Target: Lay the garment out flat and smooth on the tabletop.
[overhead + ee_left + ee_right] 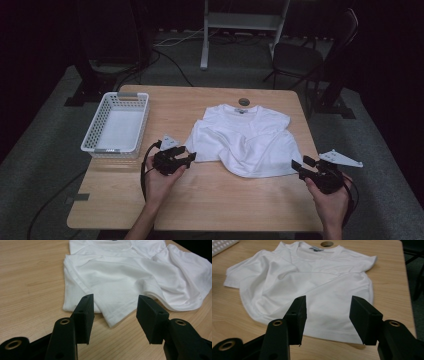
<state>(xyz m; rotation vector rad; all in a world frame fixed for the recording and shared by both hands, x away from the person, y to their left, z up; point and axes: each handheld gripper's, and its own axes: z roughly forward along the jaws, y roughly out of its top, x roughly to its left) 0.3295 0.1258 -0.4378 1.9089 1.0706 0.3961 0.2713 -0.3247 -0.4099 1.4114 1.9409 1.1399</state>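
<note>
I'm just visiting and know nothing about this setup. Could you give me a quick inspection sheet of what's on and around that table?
Surface: light wooden table, with a round hole near the far edge.
Job's things: white T-shirt, rumpled and partly folded over itself, collar toward the far edge.
Clutter: white plastic basket at the left, nothing seen inside.
Grippers: left gripper open, beside the shirt's left edge, fingers holding nothing; right gripper open, at the shirt's near right corner, holding nothing.
Cables: a black cable loops from the left gripper; more run on the floor behind.
Surroundings: dark room, grey floor, a chair, a white frame.
</note>
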